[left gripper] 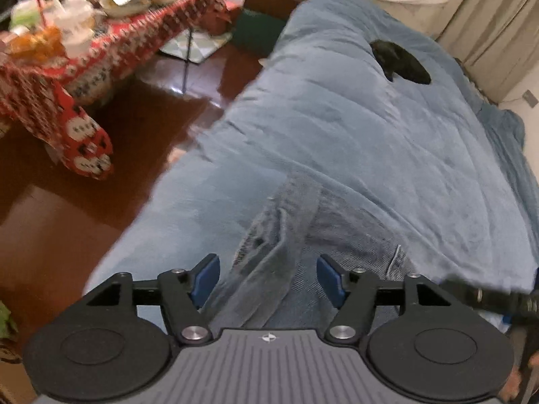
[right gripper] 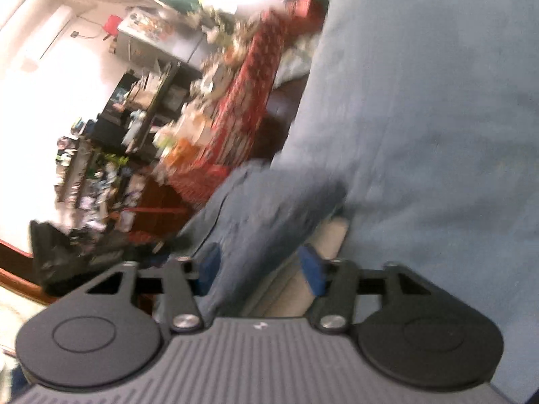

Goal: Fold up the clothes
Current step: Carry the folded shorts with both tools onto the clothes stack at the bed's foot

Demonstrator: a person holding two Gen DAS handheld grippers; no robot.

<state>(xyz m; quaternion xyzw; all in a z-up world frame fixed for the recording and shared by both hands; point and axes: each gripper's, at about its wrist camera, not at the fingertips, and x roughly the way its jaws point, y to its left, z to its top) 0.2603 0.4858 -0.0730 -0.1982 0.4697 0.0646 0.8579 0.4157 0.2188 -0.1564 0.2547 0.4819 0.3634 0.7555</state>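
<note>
Blue jeans (left gripper: 286, 229) lie rumpled on a blue blanket (left gripper: 370, 118) spread over a bed. In the left wrist view my left gripper (left gripper: 268, 279) points down at them. Its blue pads (left gripper: 206, 279) stand wide on either side of a denim fold without pressing it. In the blurred right wrist view a thick roll of the jeans (right gripper: 269, 208) runs between the pads of my right gripper (right gripper: 261, 271) at the edge of the blanket (right gripper: 421, 101). The denim lies against the left pad, and a beige strip (right gripper: 323, 239) shows between it and the right pad (right gripper: 313, 272).
A small black thing (left gripper: 401, 62) rests on the far part of the blanket. Left of the bed is dark wooden floor (left gripper: 151, 107) and a cluttered table with a red patterned cloth (left gripper: 84, 64). Packed shelves (right gripper: 141, 107) and a black bag (right gripper: 57, 249) stand beyond.
</note>
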